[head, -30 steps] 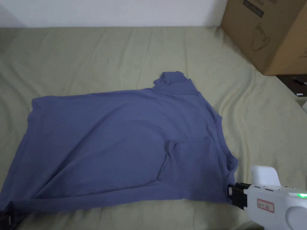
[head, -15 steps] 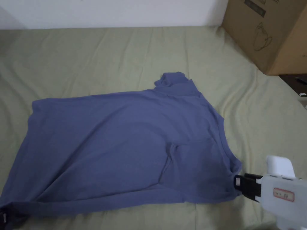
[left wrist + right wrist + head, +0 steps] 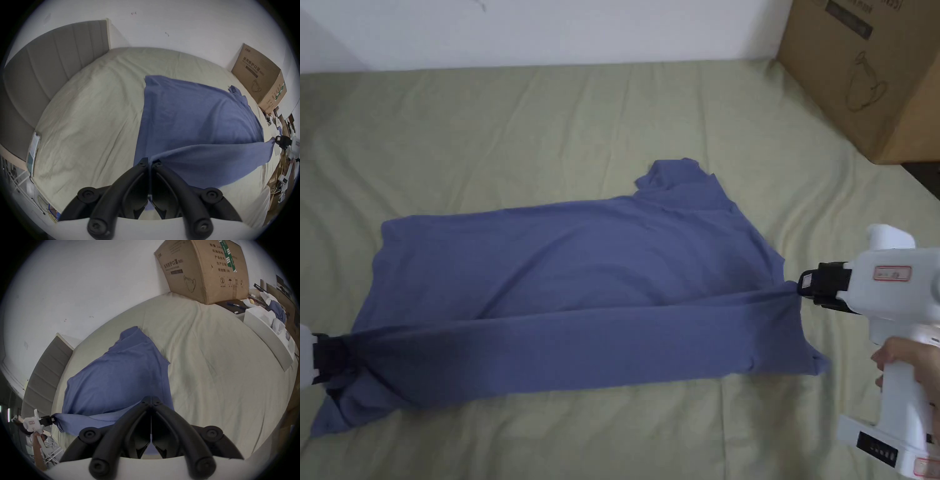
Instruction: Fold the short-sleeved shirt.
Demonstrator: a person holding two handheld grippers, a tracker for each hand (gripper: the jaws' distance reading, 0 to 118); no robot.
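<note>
Shirt (image 3: 562,275) (blue) stretched taut, both grippers' jaws clamped on its near edge.

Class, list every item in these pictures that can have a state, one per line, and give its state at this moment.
blue shirt: far half flat on the bed, near edge lifted and stretched taut between the two grippers.
left gripper: shut on the shirt's edge.
right gripper: shut on the shirt's opposite edge.
cardboard box: closed, resting at the bed's far right corner.
bed sheet: spread out, lightly wrinkled.
</note>
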